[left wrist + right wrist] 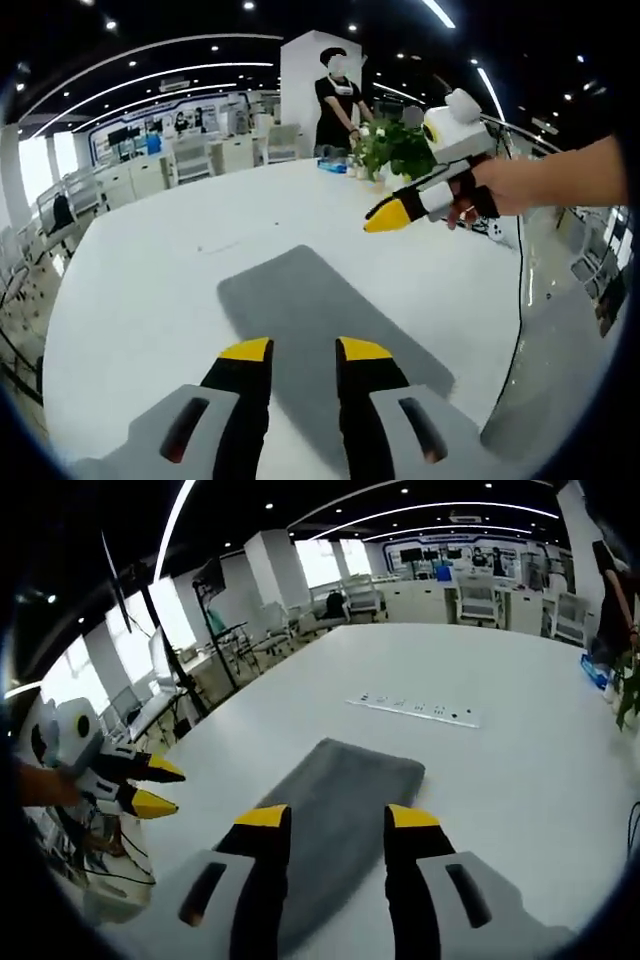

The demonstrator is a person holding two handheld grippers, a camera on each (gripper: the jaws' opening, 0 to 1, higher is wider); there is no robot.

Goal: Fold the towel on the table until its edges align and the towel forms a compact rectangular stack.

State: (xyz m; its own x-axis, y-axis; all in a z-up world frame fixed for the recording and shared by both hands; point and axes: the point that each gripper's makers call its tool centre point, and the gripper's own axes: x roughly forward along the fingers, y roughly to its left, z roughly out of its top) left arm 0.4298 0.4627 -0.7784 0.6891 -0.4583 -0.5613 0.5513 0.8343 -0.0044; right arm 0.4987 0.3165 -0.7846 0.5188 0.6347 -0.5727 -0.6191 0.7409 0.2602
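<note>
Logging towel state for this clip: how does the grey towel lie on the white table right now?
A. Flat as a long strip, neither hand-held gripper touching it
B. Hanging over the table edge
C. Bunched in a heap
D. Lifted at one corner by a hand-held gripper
A: the grey towel lies flat as a strip on the white table, with both hand-held grippers open above it, not gripping.

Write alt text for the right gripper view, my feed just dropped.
A grey towel lies flat as a long rectangle on the white table, with the right tongs open above its near end, holding nothing. The left tongs hover open at the left, off the towel; a white power strip lies beyond.
</note>
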